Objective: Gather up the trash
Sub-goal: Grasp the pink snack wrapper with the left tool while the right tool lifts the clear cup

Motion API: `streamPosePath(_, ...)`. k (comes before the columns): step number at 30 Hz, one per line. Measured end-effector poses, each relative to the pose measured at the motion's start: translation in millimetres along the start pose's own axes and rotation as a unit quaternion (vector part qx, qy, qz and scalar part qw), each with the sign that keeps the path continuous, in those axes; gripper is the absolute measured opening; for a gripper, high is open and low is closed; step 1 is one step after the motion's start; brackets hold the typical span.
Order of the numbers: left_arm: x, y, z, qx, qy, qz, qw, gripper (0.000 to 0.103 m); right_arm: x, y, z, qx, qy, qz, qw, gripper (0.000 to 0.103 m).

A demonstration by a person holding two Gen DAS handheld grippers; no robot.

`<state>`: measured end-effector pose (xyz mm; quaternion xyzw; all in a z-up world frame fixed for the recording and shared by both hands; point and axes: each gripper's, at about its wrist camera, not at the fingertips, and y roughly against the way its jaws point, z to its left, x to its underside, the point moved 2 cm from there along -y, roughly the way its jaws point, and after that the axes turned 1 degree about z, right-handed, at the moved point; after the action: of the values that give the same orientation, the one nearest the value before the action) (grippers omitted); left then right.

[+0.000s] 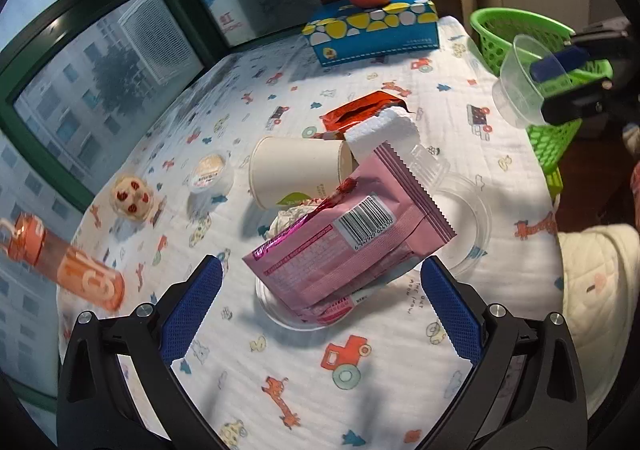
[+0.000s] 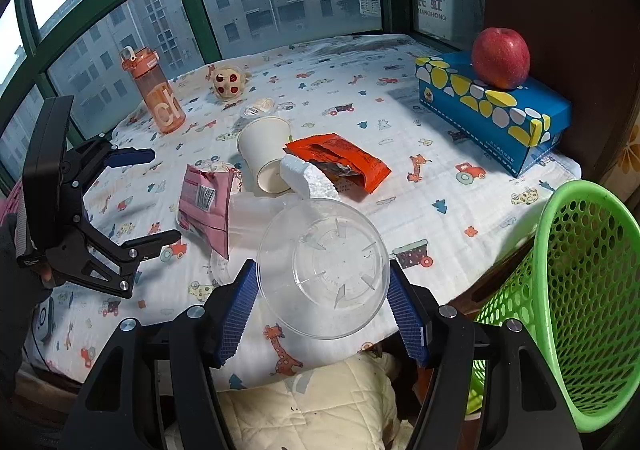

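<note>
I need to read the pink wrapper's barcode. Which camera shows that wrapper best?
The left wrist view: the pink wrapper lies close ahead between the open fingers, barcode side up and sharp. The right wrist view shows it smaller, off to the left, seen at an angle.

Around the pink wrapper (image 1: 352, 246) the cloth-covered table (image 1: 360, 390) is crowded from 11 to 2 o'clock by a tipped paper cup (image 1: 298, 175), white foam (image 1: 380, 131), a red packet (image 1: 362, 111) and clear lids (image 1: 464, 217), while bare cloth lies open from 5 to 7 o'clock. At 9 o'clock the orange bottle (image 1: 68, 266) stands well apart. At 4 o'clock in the right wrist view, the green basket (image 2: 576, 290) stands off the table's edge, its mouth unblocked.
</note>
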<state>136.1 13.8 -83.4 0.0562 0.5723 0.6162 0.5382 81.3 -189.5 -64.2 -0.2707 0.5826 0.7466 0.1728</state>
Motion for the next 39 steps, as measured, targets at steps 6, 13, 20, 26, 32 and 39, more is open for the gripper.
streamPosePath(6,-7.8,-13.2,-1.3,0.041,-0.074,-0.003,0.9964,0.098,-2.1,3.6,-7.5,0.002,-0.020,0.009,1.000,0.062)
streamPosePath(13,-12.8,-25.3,-4.6,0.079,-0.162,0.004,0.9836,0.098,-3.7,8.3,-28.2,0.002,-0.072,0.021,0.997,0.062)
streamPosePath(20,-16.7,-39.7,-12.4,0.095,-0.213,0.006,0.9723,0.098,-1.8,12.3,-43.7,0.019,-0.106,0.025,0.994,0.062)
streamPosePath(26,-20.2,-46.9,-12.9,0.105,-0.207,0.009,0.9727,0.073,0.0,16.1,-54.6,0.030,-0.125,0.020,0.992,0.062)
streamPosePath(32,-20.0,-44.1,-9.3,0.114,-0.175,0.010,0.9779,0.049,1.9,24.3,-63.3,0.034,-0.133,0.009,0.990,0.062)
streamPosePath(39,-20.2,-28.5,2.9,0.128,-0.118,0.011,0.9848,0.022,4.6,37.7,-76.1,0.036,-0.145,-0.008,0.989,0.062)
